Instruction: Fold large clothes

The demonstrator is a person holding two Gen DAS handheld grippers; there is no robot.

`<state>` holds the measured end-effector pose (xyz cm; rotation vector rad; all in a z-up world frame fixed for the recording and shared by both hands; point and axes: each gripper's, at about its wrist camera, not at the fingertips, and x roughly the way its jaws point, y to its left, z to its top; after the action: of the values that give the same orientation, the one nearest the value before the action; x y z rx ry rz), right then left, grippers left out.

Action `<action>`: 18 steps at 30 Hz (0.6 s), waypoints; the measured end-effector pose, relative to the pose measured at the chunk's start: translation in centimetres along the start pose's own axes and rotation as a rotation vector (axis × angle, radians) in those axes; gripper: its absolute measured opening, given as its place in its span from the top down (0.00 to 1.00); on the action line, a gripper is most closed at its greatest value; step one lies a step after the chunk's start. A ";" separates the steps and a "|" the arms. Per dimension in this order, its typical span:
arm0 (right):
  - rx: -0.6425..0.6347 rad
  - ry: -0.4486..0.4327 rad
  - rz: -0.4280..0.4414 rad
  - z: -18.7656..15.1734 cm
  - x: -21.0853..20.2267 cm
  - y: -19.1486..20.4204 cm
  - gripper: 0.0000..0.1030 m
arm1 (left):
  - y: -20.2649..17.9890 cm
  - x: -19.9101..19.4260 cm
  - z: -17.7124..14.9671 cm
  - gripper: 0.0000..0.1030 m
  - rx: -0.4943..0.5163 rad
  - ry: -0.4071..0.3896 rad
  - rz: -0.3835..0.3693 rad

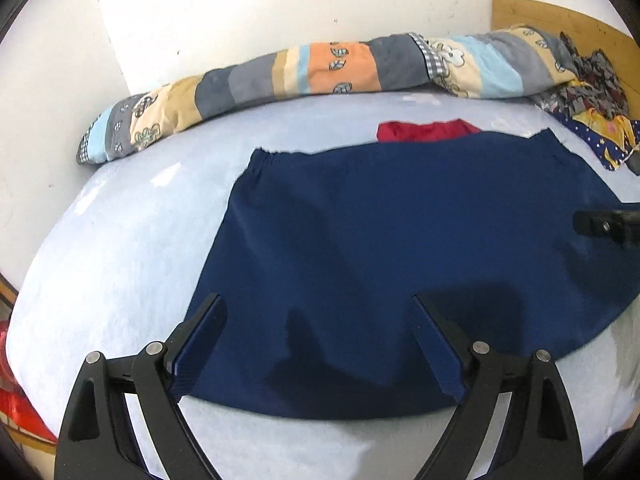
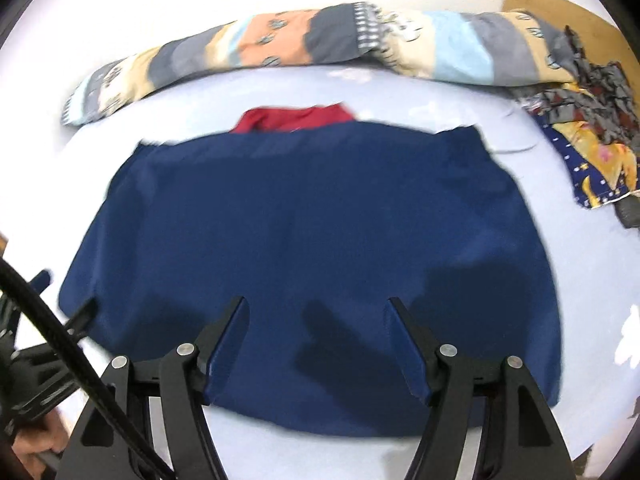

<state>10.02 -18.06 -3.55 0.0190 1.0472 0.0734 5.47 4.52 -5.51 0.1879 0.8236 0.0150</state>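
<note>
Left gripper [image 1: 316,316]: nearest the lens in the left wrist view; jaws stand wide, nothing between the pads; its base is cut off by the lower frame edge.
Right gripper [image 2: 318,312]: jaws apart and empty above the cloth's near hem; the right wrist view is smeared with motion blur. In the left wrist view only a dark tip of it enters at the right edge.
Navy garment [image 1: 400,240]: lies flat and spread on the pale blue bed sheet [image 1: 120,260], directly beneath both grippers; gathered band at the far edge; right side runs out of the left wrist view.
Red cloth [image 1: 428,131]: just beyond the navy garment's far edge, mostly hidden behind it.
Patchwork quilt roll [image 1: 300,72]: along the white wall [image 1: 280,0], at the far side.
Heap of patterned clothes [image 2: 592,120]: far right corner, contents hard to separate.
Wooden headboard [image 1: 560,20]: partly covered by the heap.
</note>
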 end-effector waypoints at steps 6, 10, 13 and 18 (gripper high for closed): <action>0.089 0.097 -0.056 2.0 5.1 -5.3 0.28 | 1.2 2.4 0.8 0.11 -0.012 0.049 0.045; 0.171 0.148 -0.013 1.5 6.8 -8.4 0.28 | 1.6 3.3 0.9 0.11 -0.028 0.089 0.049; 0.151 0.112 -0.018 1.9 5.1 -7.4 0.27 | 1.4 2.9 1.3 0.11 -0.024 0.055 0.035; 0.136 0.016 0.034 3.2 3.1 -5.8 0.27 | 0.3 2.0 1.3 0.11 0.008 0.018 0.028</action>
<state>14.60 -23.60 -4.95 0.1600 1.0668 0.0334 7.81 4.74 -6.07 0.2072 0.8387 0.0402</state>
